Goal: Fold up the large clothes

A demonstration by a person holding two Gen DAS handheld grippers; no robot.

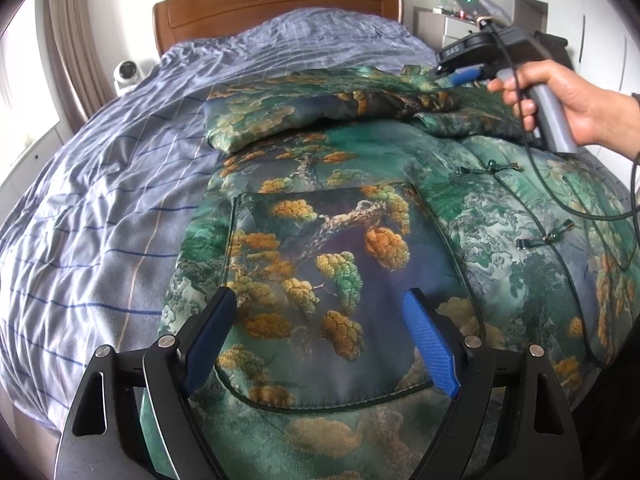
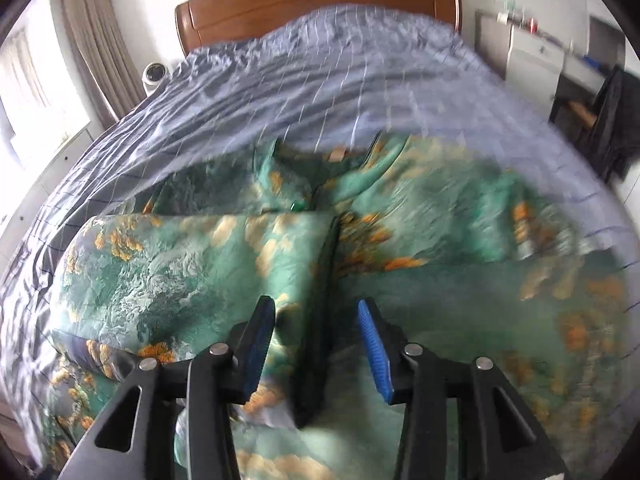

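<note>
A large green jacket (image 1: pixel 500 216) with a pine-tree print, a big front pocket (image 1: pixel 332 280) and knot buttons lies spread on the bed. Its left sleeve (image 1: pixel 280 116) is folded across the chest. My left gripper (image 1: pixel 320 300) is open and empty, just above the pocket. My right gripper (image 1: pixel 448 70) shows in the left wrist view near the collar, held by a hand. In the right wrist view my right gripper (image 2: pixel 316 312) is open over the dark cuff (image 2: pixel 320 320) of the folded sleeve (image 2: pixel 192 264); the cuff lies between the jaws, which stand apart from it.
The bed has a blue-grey checked cover (image 1: pixel 120 184) and a wooden headboard (image 1: pixel 276 0). A white round camera (image 1: pixel 127 74) stands at the bed's far left. A white cabinet (image 2: pixel 532 56) and a dark chair (image 2: pixel 612 120) stand to the right. A black cable (image 1: pixel 560 184) trails over the jacket.
</note>
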